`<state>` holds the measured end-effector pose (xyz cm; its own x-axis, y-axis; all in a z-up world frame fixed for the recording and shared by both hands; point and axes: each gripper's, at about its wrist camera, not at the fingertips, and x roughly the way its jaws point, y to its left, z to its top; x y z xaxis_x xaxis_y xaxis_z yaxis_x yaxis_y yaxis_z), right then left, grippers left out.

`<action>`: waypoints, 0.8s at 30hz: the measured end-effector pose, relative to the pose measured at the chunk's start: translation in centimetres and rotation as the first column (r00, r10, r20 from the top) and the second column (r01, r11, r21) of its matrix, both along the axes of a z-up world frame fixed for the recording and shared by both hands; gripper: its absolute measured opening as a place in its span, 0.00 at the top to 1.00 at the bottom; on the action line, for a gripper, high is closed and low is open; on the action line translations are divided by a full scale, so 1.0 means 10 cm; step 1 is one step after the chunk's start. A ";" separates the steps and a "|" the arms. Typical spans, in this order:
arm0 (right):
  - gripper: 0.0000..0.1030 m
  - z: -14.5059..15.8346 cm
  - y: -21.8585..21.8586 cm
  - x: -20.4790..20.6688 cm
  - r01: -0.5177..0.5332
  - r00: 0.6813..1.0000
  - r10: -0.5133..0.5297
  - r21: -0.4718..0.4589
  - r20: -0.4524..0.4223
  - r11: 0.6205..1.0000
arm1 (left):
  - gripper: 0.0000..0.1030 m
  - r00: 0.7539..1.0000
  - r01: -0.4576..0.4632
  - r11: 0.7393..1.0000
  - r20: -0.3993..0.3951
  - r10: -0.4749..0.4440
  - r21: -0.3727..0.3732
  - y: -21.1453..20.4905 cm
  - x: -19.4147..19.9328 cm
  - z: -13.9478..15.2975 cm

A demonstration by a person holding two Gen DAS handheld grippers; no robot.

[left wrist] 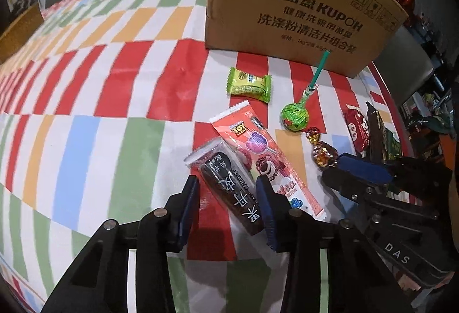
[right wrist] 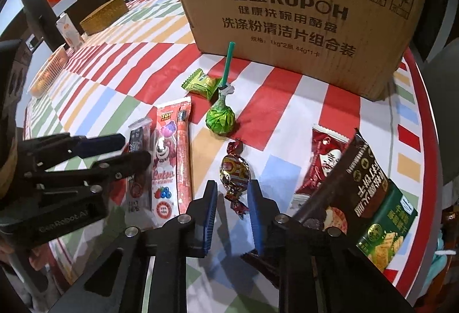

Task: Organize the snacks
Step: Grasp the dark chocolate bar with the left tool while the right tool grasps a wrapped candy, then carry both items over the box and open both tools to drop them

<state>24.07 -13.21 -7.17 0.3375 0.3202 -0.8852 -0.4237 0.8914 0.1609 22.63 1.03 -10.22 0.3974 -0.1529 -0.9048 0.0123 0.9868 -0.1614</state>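
The left tool (left wrist: 226, 198) is lowered over a dark bar (left wrist: 226, 183) in a clear wrapper, one blue pad on each side of it. The pad on the right in the left wrist view lies against the bar's edge; a strip of red cloth shows between the other pad and the bar, so the tool straddles the bar without pinching it. The bar lies slantwise on the surface (left wrist: 86, 126), partly over a red lolly pack (left wrist: 264, 152) beside it.

The right tool (right wrist: 231, 198) straddles a foil candy (right wrist: 235, 173) with twisted ends. Its pads stand narrowly apart, the candy's lower twist between them, and gaps show on both sides of the wrapper, so no grip is seen.

Beyond the candy lies a green lollipop (right wrist: 220, 119) with a teal stick pointing toward a cardboard box (right wrist: 301, 14) that stands at the far side of the checked cloth. Just beside the stick lies a green sweet (right wrist: 202, 83). To the right of the foil candy are a dark red packet (right wrist: 324, 160) and a brown-and-green biscuit pack (right wrist: 367, 198), the latter overlapping the former and reaching under the right tool's finger. Far left in the right wrist view are a yellow basket (right wrist: 103, 14) and a carton (right wrist: 67, 31).
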 end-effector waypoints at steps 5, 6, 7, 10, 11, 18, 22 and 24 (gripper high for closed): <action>0.80 -0.04 0.05 0.05 0.003 1.000 -0.003 0.018 -0.021 1.000 | 0.66 1.000 -0.007 1.000 0.001 0.007 -0.009 0.01 0.02 -0.01; 0.80 -0.05 0.07 0.05 0.005 1.000 -0.005 0.021 -0.018 1.000 | 0.69 1.000 -0.006 1.000 0.003 0.006 -0.006 0.00 0.02 -0.01; 0.81 -0.05 0.10 0.06 0.007 1.000 -0.006 0.024 -0.018 1.000 | 0.71 1.000 -0.004 1.000 0.005 0.004 -0.006 0.00 0.02 -0.01; 0.83 -0.06 0.12 0.07 0.010 1.000 -0.010 0.031 -0.016 0.999 | 0.77 1.000 0.006 1.000 0.007 -0.006 -0.018 0.00 0.02 -0.01; 0.83 -0.06 0.12 0.07 0.014 1.000 -0.013 0.033 -0.015 0.999 | 0.80 1.000 0.011 1.000 0.014 -0.011 -0.012 -0.01 0.01 -0.01; 0.84 0.07 0.06 -0.03 0.029 0.999 -0.031 0.041 0.039 0.999 | 0.81 0.998 0.014 1.000 0.059 -0.015 0.010 -0.02 -0.09 0.11; 0.84 0.21 -0.01 -0.12 0.040 0.996 -0.044 0.053 0.080 0.998 | 0.81 0.995 0.016 1.000 0.099 -0.016 0.003 -0.03 -0.17 0.25; 0.84 0.29 -0.04 -0.16 0.046 0.994 -0.053 0.064 0.100 0.997 | 0.81 0.992 0.020 1.000 0.124 -0.020 -0.001 -0.04 -0.21 0.34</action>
<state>22.47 -13.58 -4.24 0.4417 0.3535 -0.8246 -0.3963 0.9014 0.1741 20.48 0.67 -6.86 0.5031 -0.1636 -0.8486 0.0517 0.9859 -0.1594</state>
